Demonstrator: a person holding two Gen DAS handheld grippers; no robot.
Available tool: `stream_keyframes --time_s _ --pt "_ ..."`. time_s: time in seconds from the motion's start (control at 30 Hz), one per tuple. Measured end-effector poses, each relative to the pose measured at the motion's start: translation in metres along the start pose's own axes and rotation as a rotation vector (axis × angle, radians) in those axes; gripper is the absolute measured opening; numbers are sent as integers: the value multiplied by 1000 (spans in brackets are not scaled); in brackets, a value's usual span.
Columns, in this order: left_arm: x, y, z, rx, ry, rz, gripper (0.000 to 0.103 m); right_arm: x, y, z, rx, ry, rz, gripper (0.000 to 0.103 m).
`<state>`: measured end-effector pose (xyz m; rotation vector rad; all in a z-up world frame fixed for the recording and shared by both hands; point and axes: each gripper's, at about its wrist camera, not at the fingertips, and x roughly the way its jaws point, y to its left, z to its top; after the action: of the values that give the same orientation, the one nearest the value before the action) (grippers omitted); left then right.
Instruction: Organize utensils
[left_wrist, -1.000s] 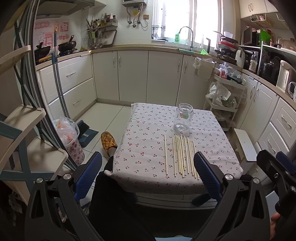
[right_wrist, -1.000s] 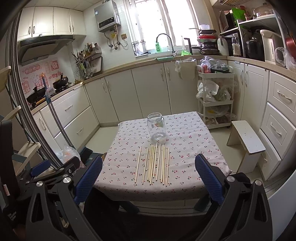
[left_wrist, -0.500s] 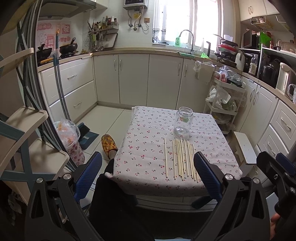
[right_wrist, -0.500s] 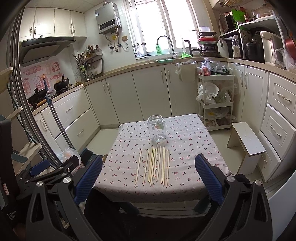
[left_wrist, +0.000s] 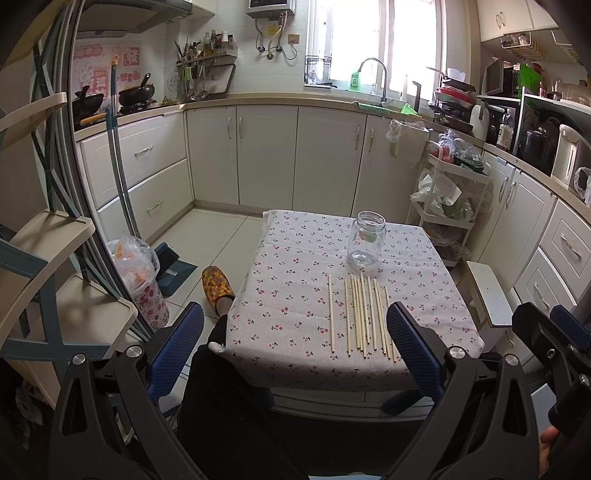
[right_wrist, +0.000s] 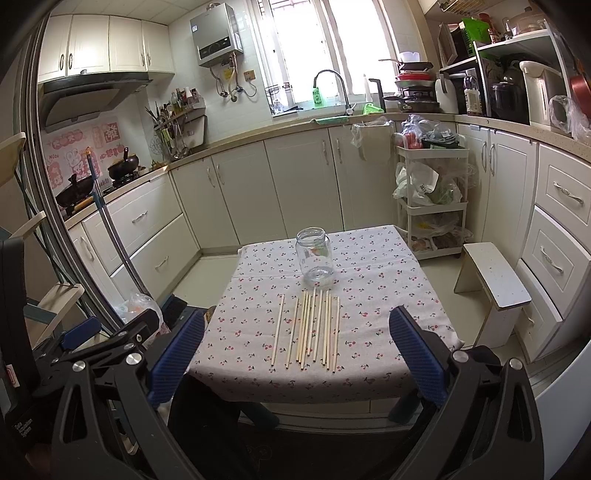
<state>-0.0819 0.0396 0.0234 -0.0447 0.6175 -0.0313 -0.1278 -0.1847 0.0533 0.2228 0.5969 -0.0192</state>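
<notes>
Left wrist view: we hold the left tool (left_wrist: 295, 343) low in front of the surface (left_wrist: 295, 295), its two blue fingers (left_wrist: 413, 347) spread wide with nothing between them. Compared with a second ago, the surface and the glass jar (left_wrist: 366, 239) sit slightly lower and nearer in view, so both cameras seem to have tipped up or eased forward a little; nothing on the cloth has moved.

We see the chopsticks (left_wrist: 364, 317) lying flat in a loose row just in front of the jar, all pointing toward it, with one stick (left_wrist: 331, 312) set apart to the left of the group. The jar stands upright with no lid, beyond the sticks, toward the far edge.

Right wrist view: our right tool (right_wrist: 295, 343) is also open wide and holds nothing, well short of the chopsticks (right_wrist: 314, 328) and the jar (right_wrist: 315, 256).

To the left of the jar, on the floor, are a slipper (left_wrist: 217, 288) and a bin lined with a plastic bag (left_wrist: 136, 273). To the right of the jar stand a white stool (right_wrist: 491, 280) and a rolling cart (right_wrist: 430, 199). A dark-clothed leg (left_wrist: 221, 369) sits between the left tool and the near edge of the surface. Nothing lies between the tools and the sticks.
</notes>
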Motion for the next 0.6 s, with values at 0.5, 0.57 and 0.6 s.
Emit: stream_keyframes --time_s 0.5,0.57,0.6 --pt "80 13 -4 -15 140 2 95 78 -30 -10 -7 90 -50 96" --pt "100 12 -4 -12 170 1 95 96 -34 -12 -16 113 -51 96" --pt "111 11 -4 -16 184 -5 95 111 -38 -13 -23 135 -50 96"
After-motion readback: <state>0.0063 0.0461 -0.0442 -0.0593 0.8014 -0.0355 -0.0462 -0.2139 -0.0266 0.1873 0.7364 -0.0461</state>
